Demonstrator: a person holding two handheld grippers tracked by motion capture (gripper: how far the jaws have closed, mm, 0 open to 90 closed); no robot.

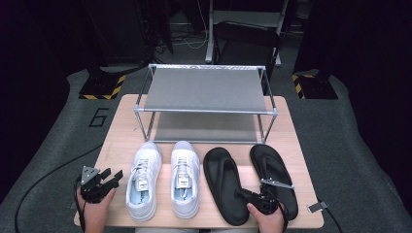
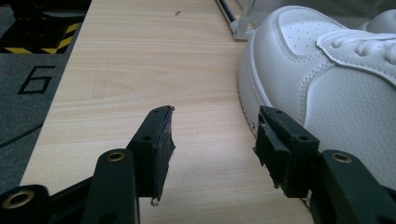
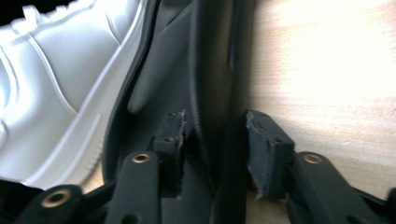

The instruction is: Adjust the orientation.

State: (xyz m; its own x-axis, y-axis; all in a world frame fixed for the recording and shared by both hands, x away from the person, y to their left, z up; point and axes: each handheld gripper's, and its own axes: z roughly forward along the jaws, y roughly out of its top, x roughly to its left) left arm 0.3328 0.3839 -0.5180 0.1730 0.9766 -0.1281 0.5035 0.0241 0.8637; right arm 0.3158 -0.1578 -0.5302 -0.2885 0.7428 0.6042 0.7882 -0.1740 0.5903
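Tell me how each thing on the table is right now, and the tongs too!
left tongs: open, nothing between them, beside the white sneakers
right tongs: open, straddling the left black sandal's edge, pads not pressing
white sneakers: upright, side by side, laced
left black sandal: flat on the table
right black sandal: flat on the table
shoe rack: upright, both shelves bare
table: holds everything

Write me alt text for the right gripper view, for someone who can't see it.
Seen close up, the right claw straddles the raised edge of a black sandal, one jaw over the footbed and the other outside over the wooden table, with small gaps either side. A white sneaker lies at the left, against the sandal.
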